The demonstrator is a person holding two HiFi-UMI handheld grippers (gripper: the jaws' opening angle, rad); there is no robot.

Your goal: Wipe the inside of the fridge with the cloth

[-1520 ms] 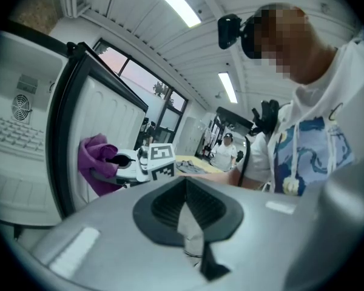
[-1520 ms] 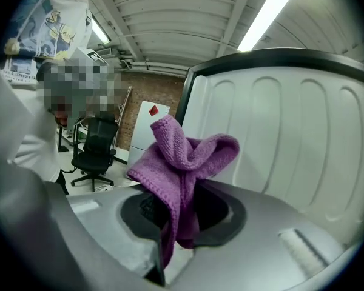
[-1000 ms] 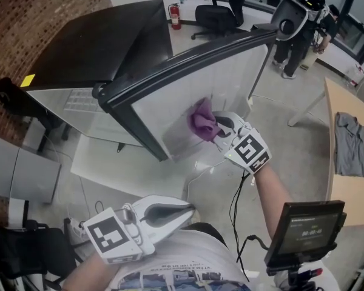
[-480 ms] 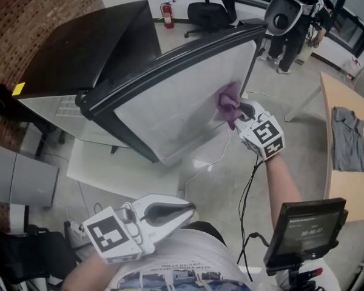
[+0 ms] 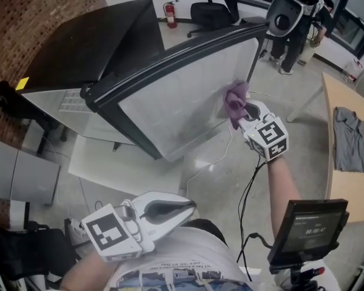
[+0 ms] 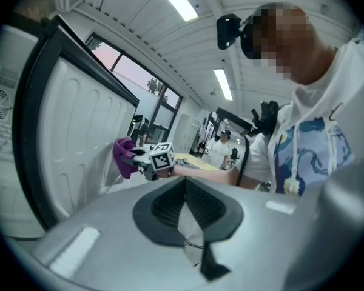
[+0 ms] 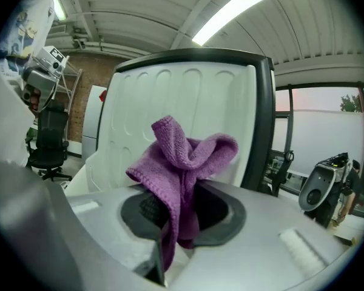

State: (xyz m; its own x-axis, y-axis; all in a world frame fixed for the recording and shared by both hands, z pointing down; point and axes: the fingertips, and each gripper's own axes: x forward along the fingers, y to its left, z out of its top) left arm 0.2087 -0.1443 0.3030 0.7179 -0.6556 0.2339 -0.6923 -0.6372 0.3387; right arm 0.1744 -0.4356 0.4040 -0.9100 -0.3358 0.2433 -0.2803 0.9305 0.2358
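the large black fridge [image 5: 91, 47] fills the upper left of the head view; its open door's white ribbed inner panel [image 5: 182, 96] spans the centre; the left gripper [image 5: 191, 206] sits at the lower centre, jaws closed together on nothing; the right gripper [image 5: 247, 111], right of centre, is clamped on the crumpled purple terry cloth [image 5: 235, 99]; the cloth sits at the panel's upper right edge, seemingly touching it
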